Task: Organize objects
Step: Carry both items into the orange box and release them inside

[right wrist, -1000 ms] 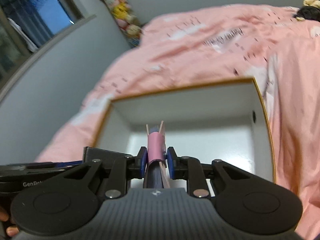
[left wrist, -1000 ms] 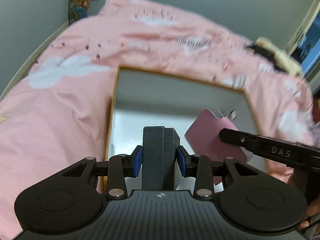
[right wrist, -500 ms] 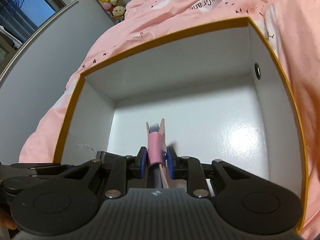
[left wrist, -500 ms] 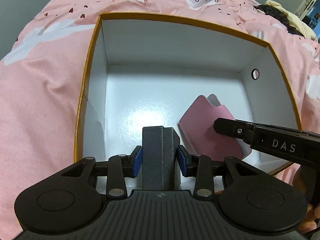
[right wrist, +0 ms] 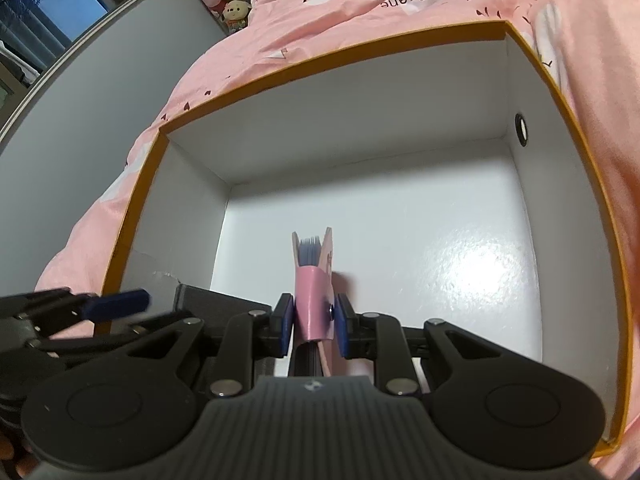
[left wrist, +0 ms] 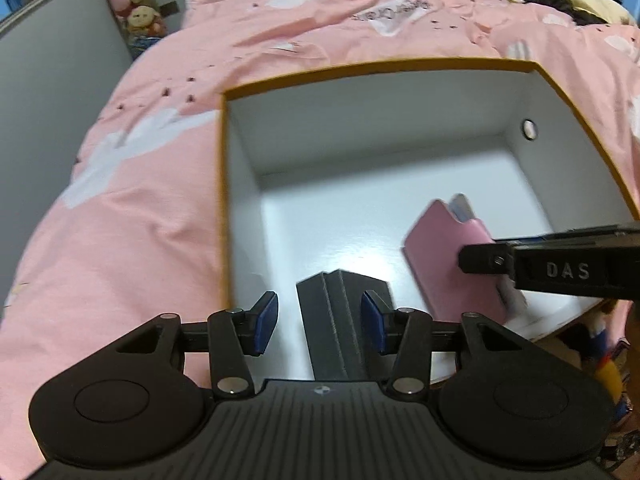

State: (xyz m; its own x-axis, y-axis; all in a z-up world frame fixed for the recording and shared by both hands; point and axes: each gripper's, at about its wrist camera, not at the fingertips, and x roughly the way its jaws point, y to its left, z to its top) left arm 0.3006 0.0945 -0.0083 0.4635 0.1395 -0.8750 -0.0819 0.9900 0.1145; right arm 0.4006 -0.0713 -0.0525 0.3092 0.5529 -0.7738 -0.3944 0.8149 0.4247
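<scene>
Both grippers are sitting lower over the box than they were a second back, and your left gripper, which was clamped on the dark block then, is now letting it go.

You are releasing that block just inside the near-left corner of the white box. Its jaws are opening: the left blue pad is standing clear of the block with a gap showing, and the right pad is just beside its other face, so nothing is pinching it. The block is leaning slightly between the 2 pads, and I cannot tell whether its base is resting on the box floor, since the gripper body is hiding it. Placing it against that corner looks meant to leave the middle of the floor free.

Your right gripper is squeezing the pink card holder edge-on, jaws drawn in tight against its 2 flat sides, with the blue cards fanning out of its far end. You are holding it upright over the near part of the floor, to the right of the block and apart from it. Gripping it by the flat faces keeps the cards from sliding out while you are lowering it.

My judgement: the block is as good as placed, and the card holder is waiting its turn. The box is sitting on the pink duvet, which may give under a push.
</scene>
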